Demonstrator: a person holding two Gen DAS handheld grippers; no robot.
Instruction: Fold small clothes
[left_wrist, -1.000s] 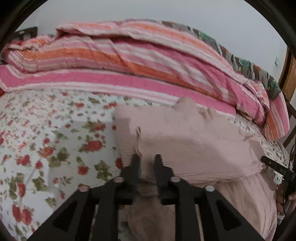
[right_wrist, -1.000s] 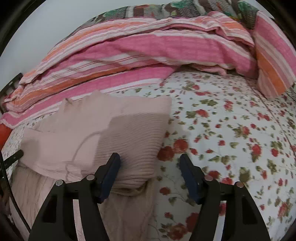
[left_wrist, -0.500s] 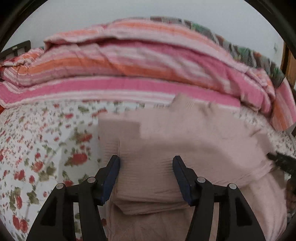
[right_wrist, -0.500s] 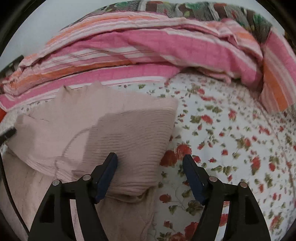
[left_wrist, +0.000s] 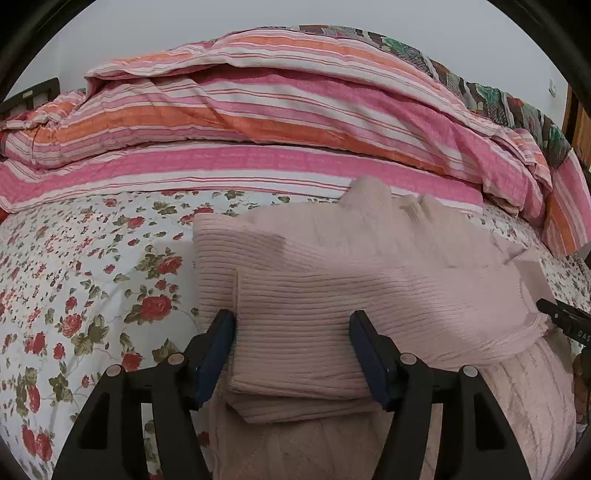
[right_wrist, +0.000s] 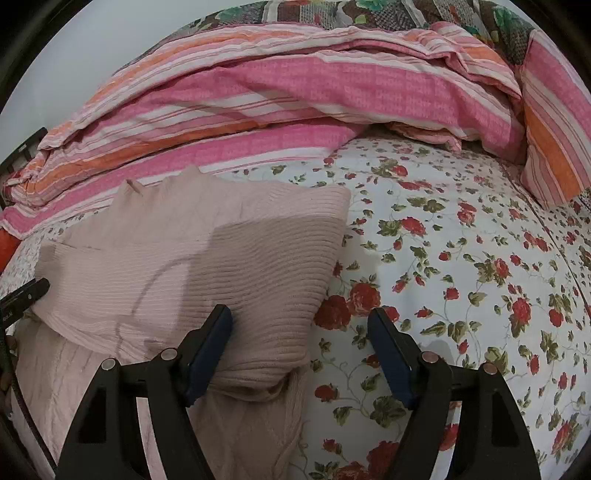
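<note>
**Both grippers apart over the folded sweater**

The left gripper (left_wrist: 291, 345) had just been opening; its fingers stood apart, straddling the near edge of the folded pink sweater (left_wrist: 332, 295) without pressing it. The right gripper (right_wrist: 299, 345) was also apart and had just widened, with the sweater's corner (right_wrist: 258, 295) between its fingers. Beyond both lay the flowered bed (right_wrist: 461, 258) and a striped quilt (left_wrist: 258, 122).

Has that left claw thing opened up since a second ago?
Yes. The left gripper was pinched on the pink sweater; its jaws have just been opening and now stand wide apart, with the folded edge lying loose between them on the floral sheet.
</note>
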